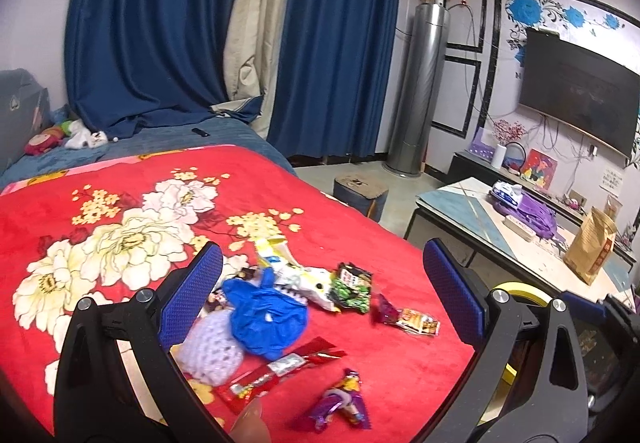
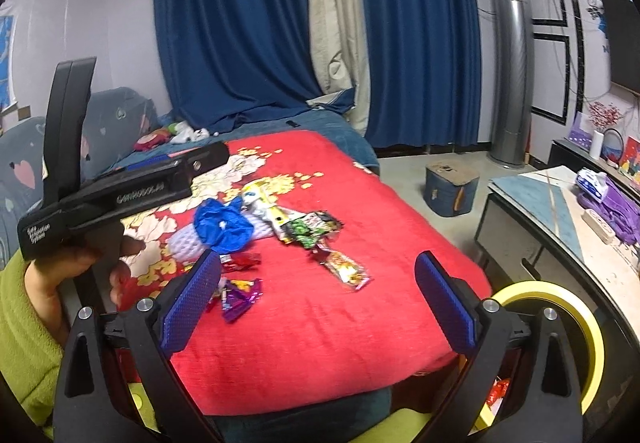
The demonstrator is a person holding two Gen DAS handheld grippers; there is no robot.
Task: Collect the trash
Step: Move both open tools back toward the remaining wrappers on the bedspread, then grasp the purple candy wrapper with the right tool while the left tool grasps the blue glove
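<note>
Between the spread blue pads of the left gripper (image 1: 322,295), held above a red flowered blanket (image 1: 120,211), lies a loose heap of trash. Nothing is pinched; both fingers stand wide apart. Closest to its left finger sits a pale purple foam net (image 1: 214,347), touching a crumpled blue glove (image 1: 266,315) just beyond it. Ahead of the glove lies a white and yellow wrapper (image 1: 298,275), with a green snack packet (image 1: 352,289) to its right and a small orange sachet (image 1: 416,321) further right. Nearer the camera lie a long red wrapper (image 1: 280,369) and a purple candy wrapper (image 1: 340,403).

From the right wrist view, the right gripper (image 2: 316,299) is also spread wide and empty, hovering over the near edge of the blanket. The same heap lies ahead and to its left, with the purple candy wrapper just beside its left finger. At its far left, a hand (image 2: 60,275) in a green sleeve holds the left gripper's black handle. Below its right finger stands a yellow-rimmed bin (image 2: 560,323) on the floor, beside a low coffee table (image 2: 540,203).
</note>
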